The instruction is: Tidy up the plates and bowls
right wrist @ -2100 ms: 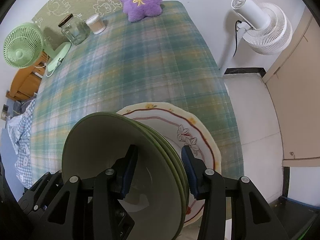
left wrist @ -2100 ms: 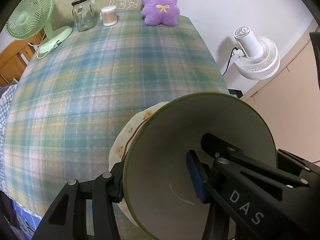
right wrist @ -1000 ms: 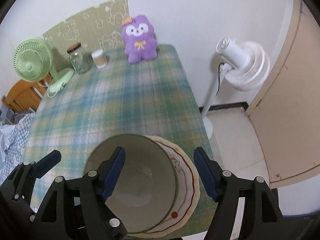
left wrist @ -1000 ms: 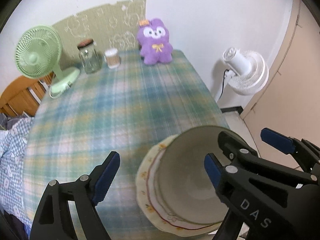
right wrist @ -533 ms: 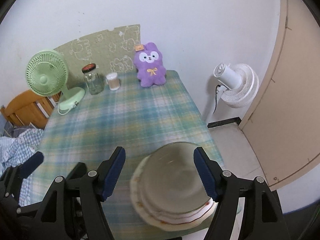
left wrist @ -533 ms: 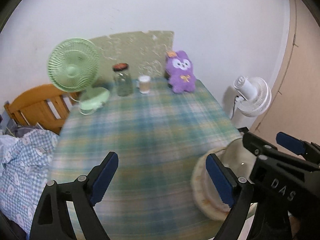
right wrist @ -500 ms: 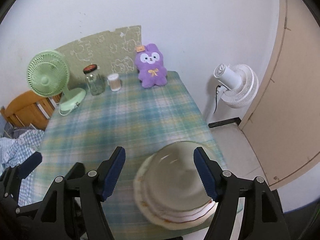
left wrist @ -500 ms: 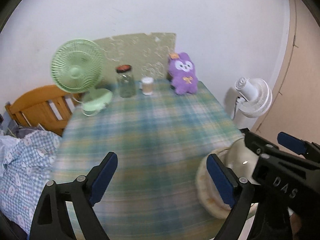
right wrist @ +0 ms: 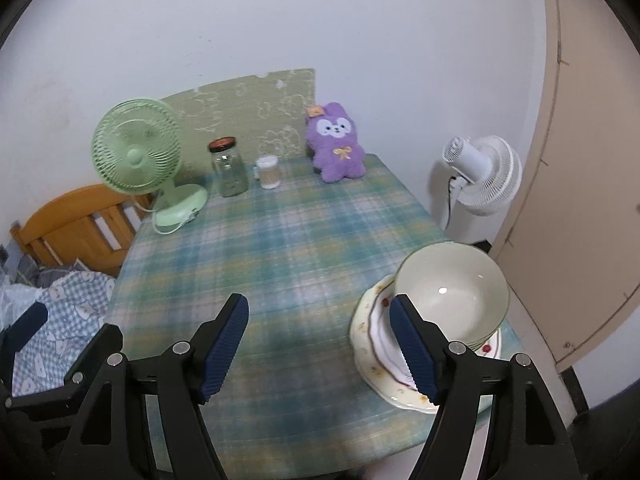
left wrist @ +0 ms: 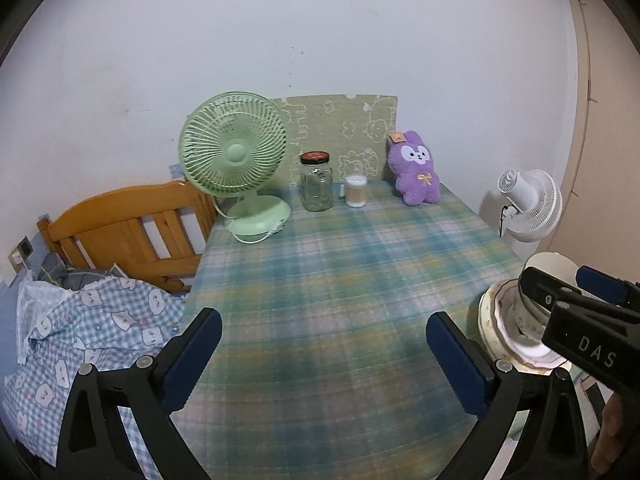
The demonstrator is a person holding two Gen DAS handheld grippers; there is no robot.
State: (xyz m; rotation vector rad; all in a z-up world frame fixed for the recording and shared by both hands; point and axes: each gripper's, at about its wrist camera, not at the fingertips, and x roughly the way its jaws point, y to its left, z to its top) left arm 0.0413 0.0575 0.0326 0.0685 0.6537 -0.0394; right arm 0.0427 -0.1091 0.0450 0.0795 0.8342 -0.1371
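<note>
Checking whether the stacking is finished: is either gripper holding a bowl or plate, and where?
Nothing is held. Left gripper and right gripper are open; the bowls rest on the plates.

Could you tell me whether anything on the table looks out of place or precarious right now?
Yes: the stacked bowls sit off-centre on the floral plates, toward their far side, and the plates lie right at the table's near corner by its edge. Nothing looks spilled or broken.

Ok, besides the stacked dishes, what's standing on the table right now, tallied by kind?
Green desk fan: 1
Glass jar: 1
Cotton swab tub: 1
Purple plush toy: 1
Total: 4
</note>
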